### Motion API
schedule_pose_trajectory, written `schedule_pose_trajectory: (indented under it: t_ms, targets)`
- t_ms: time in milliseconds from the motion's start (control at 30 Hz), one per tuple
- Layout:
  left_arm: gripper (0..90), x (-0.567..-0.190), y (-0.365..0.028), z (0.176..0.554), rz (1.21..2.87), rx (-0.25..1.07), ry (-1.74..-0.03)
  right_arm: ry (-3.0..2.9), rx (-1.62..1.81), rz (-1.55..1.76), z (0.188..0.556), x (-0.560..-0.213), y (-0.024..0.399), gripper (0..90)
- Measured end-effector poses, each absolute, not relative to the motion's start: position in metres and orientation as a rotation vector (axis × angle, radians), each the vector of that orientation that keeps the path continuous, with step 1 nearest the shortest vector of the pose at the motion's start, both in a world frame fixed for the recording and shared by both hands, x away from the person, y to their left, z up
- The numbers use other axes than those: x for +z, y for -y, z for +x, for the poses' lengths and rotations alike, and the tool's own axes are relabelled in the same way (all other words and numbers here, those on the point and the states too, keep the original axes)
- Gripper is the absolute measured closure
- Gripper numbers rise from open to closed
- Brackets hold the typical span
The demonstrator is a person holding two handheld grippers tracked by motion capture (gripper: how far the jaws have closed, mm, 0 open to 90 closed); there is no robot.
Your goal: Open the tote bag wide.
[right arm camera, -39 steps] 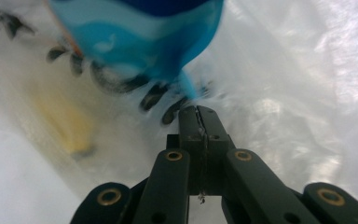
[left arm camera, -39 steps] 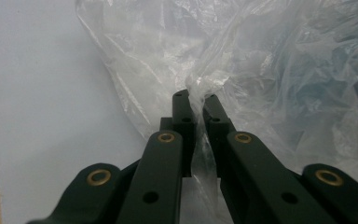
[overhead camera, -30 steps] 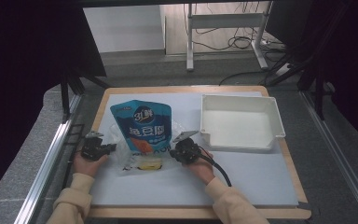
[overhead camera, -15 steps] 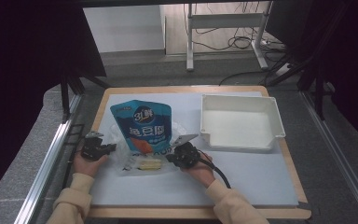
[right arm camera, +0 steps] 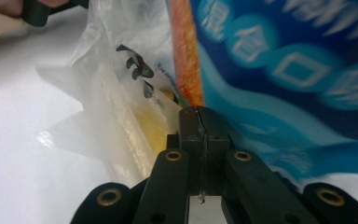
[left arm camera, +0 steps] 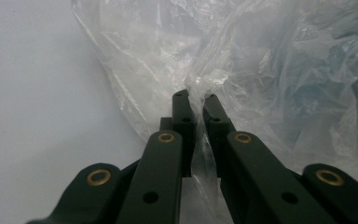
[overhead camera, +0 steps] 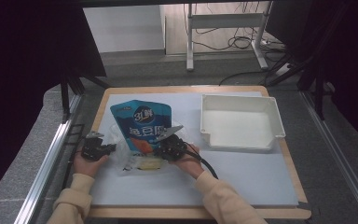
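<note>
Near left of the table: a clear plastic bag lies crumpled on the white mat, a blue pouch partly inside it.
Left gripper: jaws clamped on a pinch of the bag's film.
Right gripper: jaws pressed together on thin film at the pouch's near edge.
Handling: likely light, soft and slippery; the film may tear.
Hold: best at the bag's rim, both sides.
Far right: white tray.

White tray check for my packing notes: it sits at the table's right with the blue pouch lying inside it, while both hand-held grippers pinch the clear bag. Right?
Not quite. The high view shows the white tray empty; the blue pouch lies left of it, partly inside the clear bag. The rest holds.
</note>
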State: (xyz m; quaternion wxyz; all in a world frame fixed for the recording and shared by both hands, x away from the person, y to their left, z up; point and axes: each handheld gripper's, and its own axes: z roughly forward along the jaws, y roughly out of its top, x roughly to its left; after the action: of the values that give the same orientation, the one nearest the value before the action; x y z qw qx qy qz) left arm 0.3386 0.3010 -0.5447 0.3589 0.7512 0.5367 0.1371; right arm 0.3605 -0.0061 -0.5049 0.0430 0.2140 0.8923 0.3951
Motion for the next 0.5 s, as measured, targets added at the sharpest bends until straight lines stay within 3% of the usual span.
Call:
schedule_pose_trajectory:
  t_ms: [500]
  targets:
    - [87.3, -0.545, -0.300, 0.339, 1.936, 0.351, -1.384, -2.863, 1.195, 0.678, 0.346, -0.538, -0.006, 89.1]
